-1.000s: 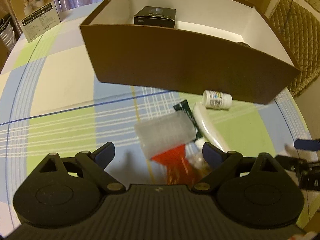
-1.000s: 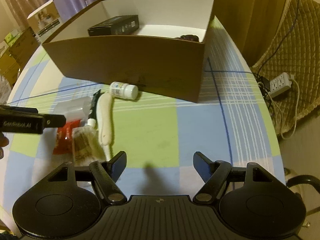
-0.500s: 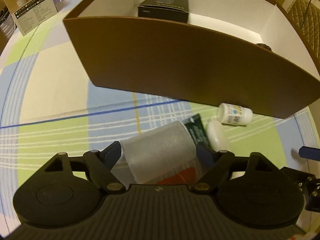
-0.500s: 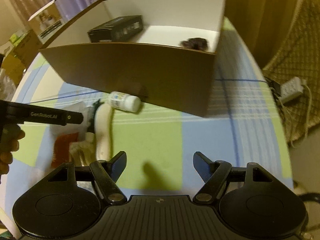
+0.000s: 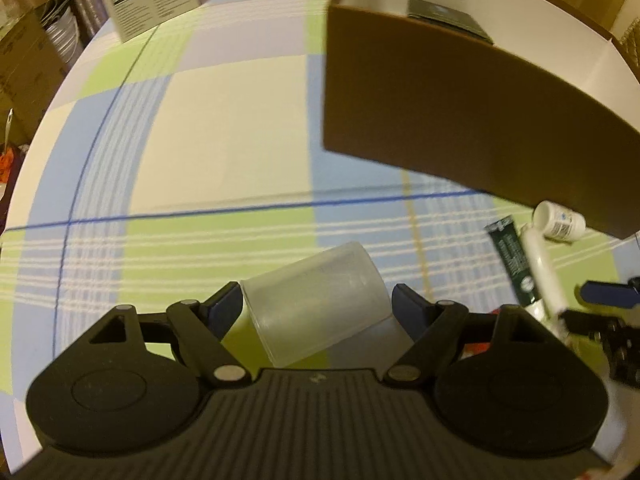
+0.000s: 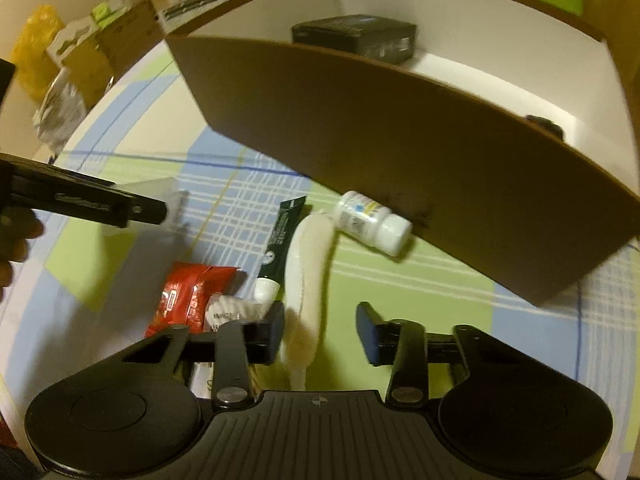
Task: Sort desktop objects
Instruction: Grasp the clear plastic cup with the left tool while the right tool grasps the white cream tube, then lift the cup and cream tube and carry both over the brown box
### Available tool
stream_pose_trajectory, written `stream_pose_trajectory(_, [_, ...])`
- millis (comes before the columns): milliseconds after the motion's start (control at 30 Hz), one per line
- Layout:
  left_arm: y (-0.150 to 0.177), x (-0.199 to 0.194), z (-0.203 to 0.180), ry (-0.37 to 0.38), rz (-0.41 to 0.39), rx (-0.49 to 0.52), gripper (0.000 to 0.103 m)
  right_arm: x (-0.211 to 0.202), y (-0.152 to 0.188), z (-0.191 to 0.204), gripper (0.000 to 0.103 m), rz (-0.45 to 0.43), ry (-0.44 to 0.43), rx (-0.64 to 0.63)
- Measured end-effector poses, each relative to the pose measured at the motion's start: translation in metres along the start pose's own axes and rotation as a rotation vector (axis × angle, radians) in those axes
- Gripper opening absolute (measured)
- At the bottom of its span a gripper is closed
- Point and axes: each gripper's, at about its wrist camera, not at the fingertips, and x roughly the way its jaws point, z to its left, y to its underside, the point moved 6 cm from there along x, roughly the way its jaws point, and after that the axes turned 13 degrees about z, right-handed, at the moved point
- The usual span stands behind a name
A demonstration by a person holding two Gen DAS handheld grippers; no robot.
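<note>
My left gripper [image 5: 316,308] is shut on a frosted plastic cup [image 5: 316,300], which lies on its side between the fingers, above the checked tablecloth. The brown box [image 5: 460,128] with a white inside stands to the right of it and holds a black carton [image 5: 444,16]. My right gripper [image 6: 322,324] is open, its jaws partly drawn in on either side of a white tube [image 6: 310,264] on the cloth. Beside that tube lie a dark green tube [image 6: 280,244], a white pill bottle [image 6: 372,220] against the box wall, a red packet [image 6: 188,296] and a pale packet [image 6: 228,312].
A printed white carton [image 5: 152,0] stands at the far left of the round table [image 5: 48,128]. Cardboard boxes and bags [image 6: 80,52] sit beyond the table's left edge. A small dark thing [image 6: 544,124] lies in the box's right corner. A hand [image 6: 16,240] holds the left gripper.
My left gripper closed in on the frosted cup, lifted it off the red packet and carried it left. My right gripper moved left over the white tube and narrowed its jaws.
</note>
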Motion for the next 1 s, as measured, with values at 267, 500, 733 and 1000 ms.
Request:
stream_pose_trajectory(267, [0.018,-0.003,0.007,0.011,-0.016,-0.003,0.079,0.013,0.002,0.022,0.019,-0.002,0.115,-0.159])
stream_pose_trajectory(500, [0.017,0.000,0.007,0.012,-0.032,0.004,0.080,0.007,0.018,0.015,0.017,0.028,0.109,-0.130])
stream_pose_trajectory(733, [0.017,0.003,0.002,-0.008,-0.036,0.060,0.080,-0.017,0.046,-0.006,0.017,0.023,0.031,0.023])
stream_pose_trajectory(1000, [0.023,-0.017,-0.010,0.034,-0.070,0.107,0.080,-0.058,0.056,-0.017,0.017,-0.050,-0.025,0.155])
